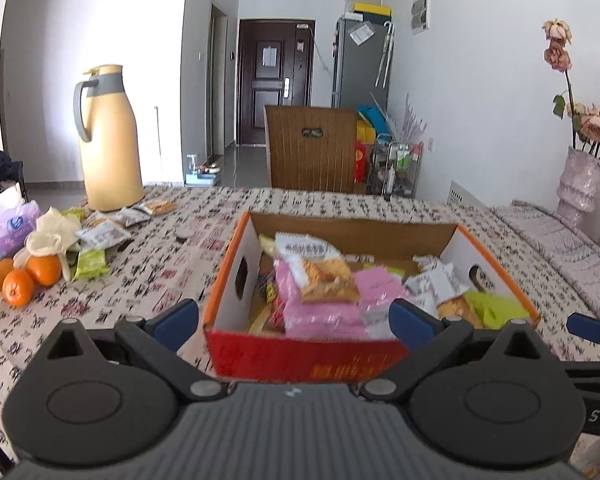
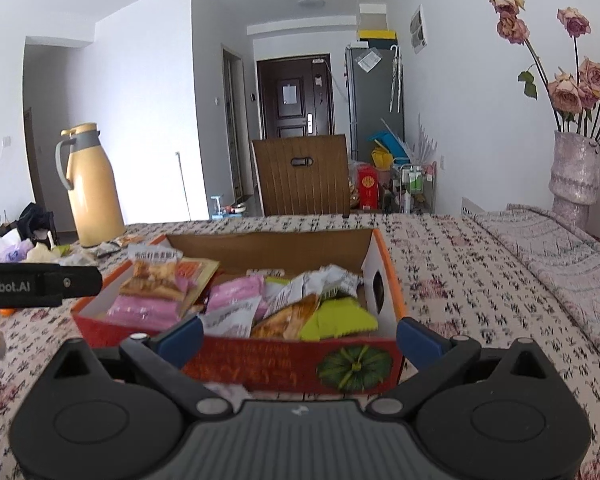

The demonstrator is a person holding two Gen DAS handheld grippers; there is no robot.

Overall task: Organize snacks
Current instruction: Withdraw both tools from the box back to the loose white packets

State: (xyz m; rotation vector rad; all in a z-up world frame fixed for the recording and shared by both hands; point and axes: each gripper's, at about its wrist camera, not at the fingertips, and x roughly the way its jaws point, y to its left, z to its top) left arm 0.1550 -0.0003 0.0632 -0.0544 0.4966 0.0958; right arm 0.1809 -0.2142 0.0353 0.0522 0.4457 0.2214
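Box (image 1: pixel 364 354) sitting mid-table (image 1: pixel 148 292), holding pink (image 1: pixel 320 312), orange (image 1: pixel 328 276) and green packets (image 2: pixel 340 322). More snacks (image 1: pixel 100 236) lying far left by the flask (image 1: pixel 108 140). Left gripper (image 1: pixel 296 320) and right gripper (image 2: pixel 300 338) hovering near the box, both spread wide, gripping nothing.

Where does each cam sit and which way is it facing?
Left wrist: on the left claw, level above the table, facing the snack box and the door beyond; its own open fingers show, and a tip of the right claw at the right edge.
Right wrist: on the right claw, facing the same box from further right; own open fingers show, the left claw's body at the left edge.
Shared: box, yellow flask, vase of roses, door.
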